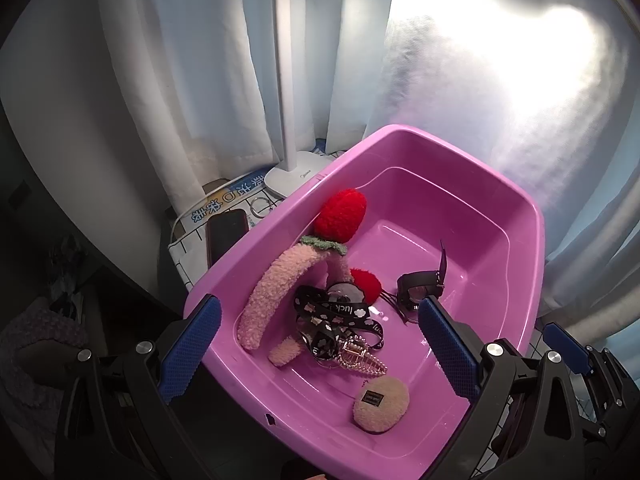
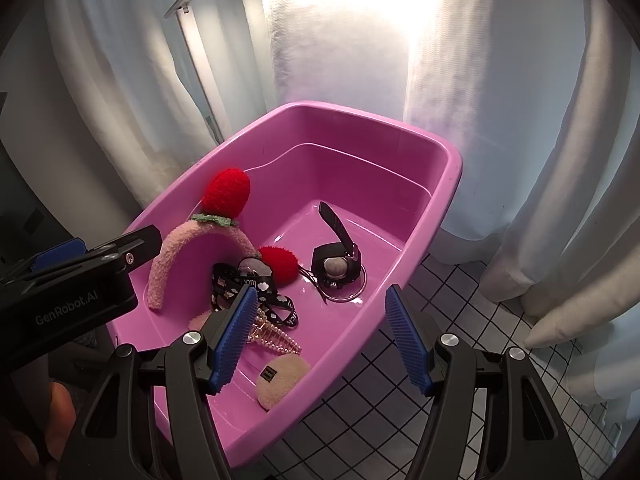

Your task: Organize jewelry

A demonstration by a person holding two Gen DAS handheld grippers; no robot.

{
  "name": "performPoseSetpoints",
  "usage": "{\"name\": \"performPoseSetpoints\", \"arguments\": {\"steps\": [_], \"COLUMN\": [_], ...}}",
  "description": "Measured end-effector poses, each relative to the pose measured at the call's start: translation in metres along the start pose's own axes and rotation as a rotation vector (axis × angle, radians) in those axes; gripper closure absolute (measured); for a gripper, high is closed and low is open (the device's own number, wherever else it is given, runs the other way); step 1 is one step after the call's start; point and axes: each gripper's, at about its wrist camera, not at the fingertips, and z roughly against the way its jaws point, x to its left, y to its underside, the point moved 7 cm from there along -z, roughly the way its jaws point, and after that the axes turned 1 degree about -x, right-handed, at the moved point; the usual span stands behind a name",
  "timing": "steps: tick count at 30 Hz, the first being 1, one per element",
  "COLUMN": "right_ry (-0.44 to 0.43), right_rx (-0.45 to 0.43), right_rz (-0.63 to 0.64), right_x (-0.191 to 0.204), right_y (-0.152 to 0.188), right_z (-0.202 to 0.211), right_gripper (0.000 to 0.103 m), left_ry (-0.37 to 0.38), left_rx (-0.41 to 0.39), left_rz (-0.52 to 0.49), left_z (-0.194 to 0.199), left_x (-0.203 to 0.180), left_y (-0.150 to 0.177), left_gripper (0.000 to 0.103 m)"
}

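Note:
A pink plastic tub holds a fuzzy pink headband with red strawberries, a black printed ribbon, a gold claw clip, a beige round puff and a black watch. My left gripper is open and empty above the tub's near end. My right gripper is open and empty over the tub's near right rim.
A white desk lamp stands behind the tub by white curtains. A dark phone and metal rings lie on a printed cloth to the left. A grid-patterned cloth covers the table to the right.

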Motion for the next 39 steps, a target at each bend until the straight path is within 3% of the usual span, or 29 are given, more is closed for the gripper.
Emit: {"name": "performPoseSetpoints", "arguments": {"steps": [39], "right_ry": [0.005], "right_rx": [0.001], "right_rz": [0.003], "right_x": [0.0025], "right_y": [0.0017], "right_z": [0.0007], "right_gripper": [0.039], "left_ry": [-0.006], "left_rx": [-0.003], "left_rz": [0.01], "left_z": [0.0029], "left_x": [0.0045], "left_y": [0.003], "left_gripper": [0.006]}}
